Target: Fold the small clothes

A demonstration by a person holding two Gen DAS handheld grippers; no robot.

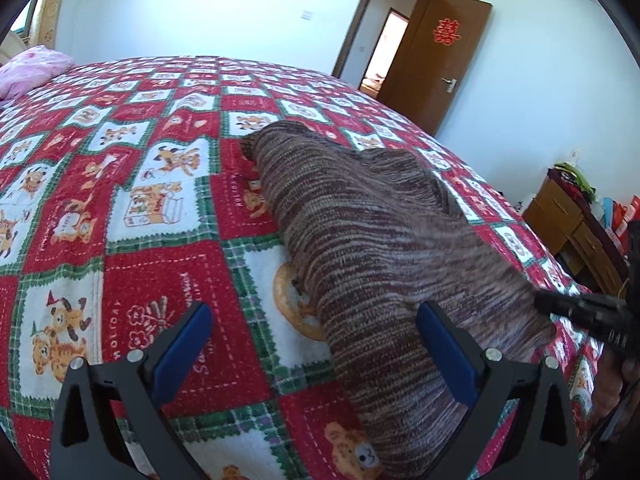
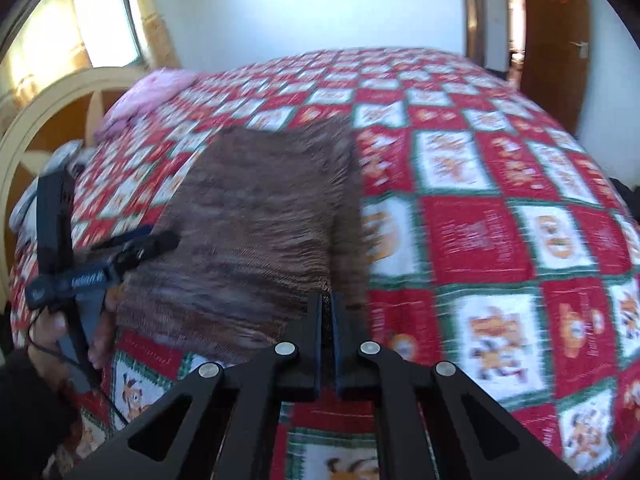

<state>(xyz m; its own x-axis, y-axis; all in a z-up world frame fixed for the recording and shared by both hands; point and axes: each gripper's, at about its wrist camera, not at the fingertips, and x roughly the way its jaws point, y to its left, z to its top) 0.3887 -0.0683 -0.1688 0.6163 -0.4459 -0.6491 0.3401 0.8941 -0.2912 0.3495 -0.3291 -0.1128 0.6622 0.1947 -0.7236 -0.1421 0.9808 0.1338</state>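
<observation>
A brown striped knit garment (image 1: 372,240) lies on the bed's red, white and green checked blanket (image 1: 120,200). My left gripper (image 1: 316,332) is open, its blue-padded fingers (image 1: 184,344) spread just above the blanket, the right finger against the garment's near edge. My right gripper (image 2: 328,312) is shut on the garment's (image 2: 260,220) near right edge; this view is motion-blurred. The right gripper also shows at the right edge of the left wrist view (image 1: 580,312), and the left gripper at the left of the right wrist view (image 2: 132,250).
A pink pillow (image 1: 28,70) lies at the bed's head by a cream headboard (image 2: 48,120). An open wooden door (image 1: 436,60) stands beyond the bed. A wooden cabinet (image 1: 568,220) with clutter stands at the bed's right side.
</observation>
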